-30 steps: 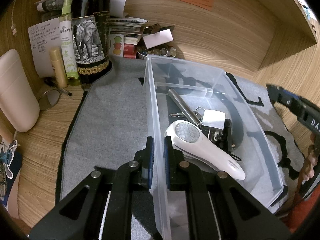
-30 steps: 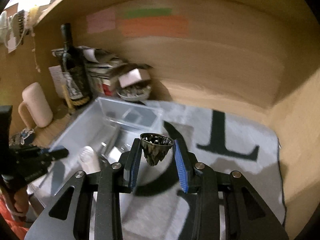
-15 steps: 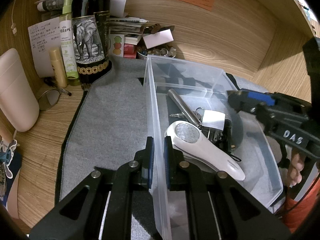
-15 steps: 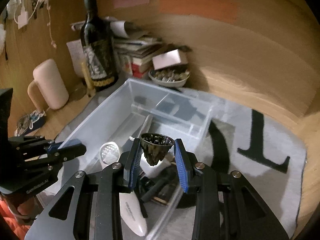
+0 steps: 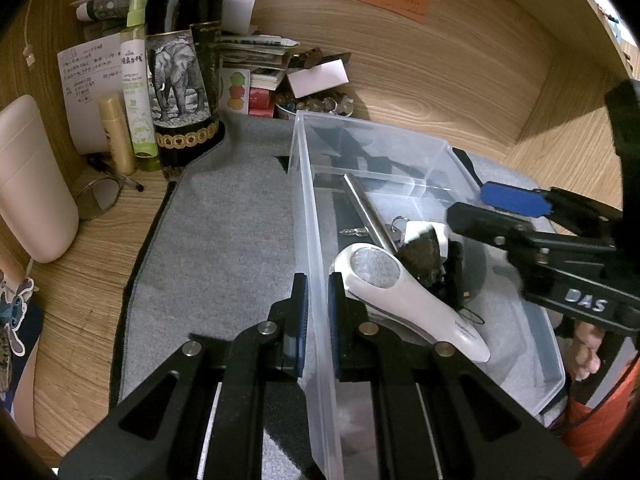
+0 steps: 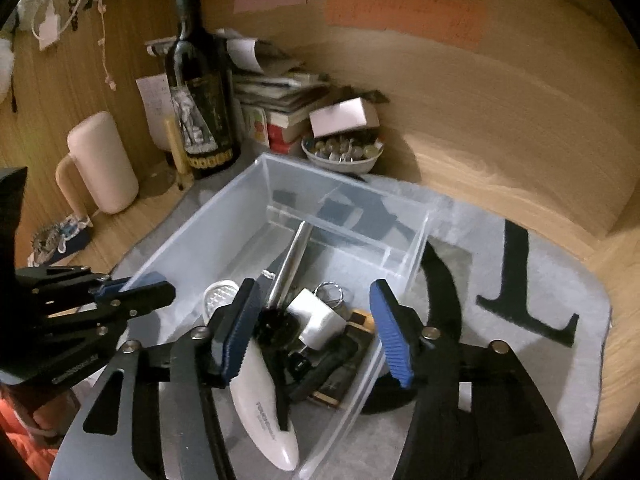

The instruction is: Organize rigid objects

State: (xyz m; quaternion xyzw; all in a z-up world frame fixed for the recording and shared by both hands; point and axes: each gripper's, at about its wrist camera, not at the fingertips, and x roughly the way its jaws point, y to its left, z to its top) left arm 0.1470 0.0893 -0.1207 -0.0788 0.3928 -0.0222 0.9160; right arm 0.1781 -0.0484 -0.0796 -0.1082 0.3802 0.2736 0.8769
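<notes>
wood-grain walls (image 5: 460,76) curve around our desk corner, with a grey felt mat (image 5: 224,240) spread over the wooden top. going from the left in our left wrist view, a pale pink mug (image 5: 32,184) stands at the edge, then a handwritten note (image 5: 86,80), a small yellow tube (image 5: 116,132), a green spray bottle (image 5: 138,80) and a dark wine bottle (image 5: 182,64) with an elephant label. behind it sit stacked books (image 5: 252,52) and a bowl of small trinkets (image 5: 316,104). next comes the clear plastic bin (image 5: 308,200) on the mat. our left gripper (image 5: 316,312) is clenched on the bin's near long wall, one finger outside and one inside. inside the bin lie a white handheld device (image 5: 400,292), a metal rod (image 5: 366,212), keys (image 5: 394,226) and a white adapter (image 6: 320,322). the dark ribbed cup (image 5: 422,258) sits in the bin on top of that pile, just beside the white device's round head. over the bin's right part, our right gripper (image 6: 316,332) hangs with its blue-padded fingers spread wide, released, holding nothing; in the right wrist view the cup (image 6: 276,326) lies near the left finger, though we cannot tell whether they touch. a black letter l (image 6: 524,292) marks the mat further right.
</notes>
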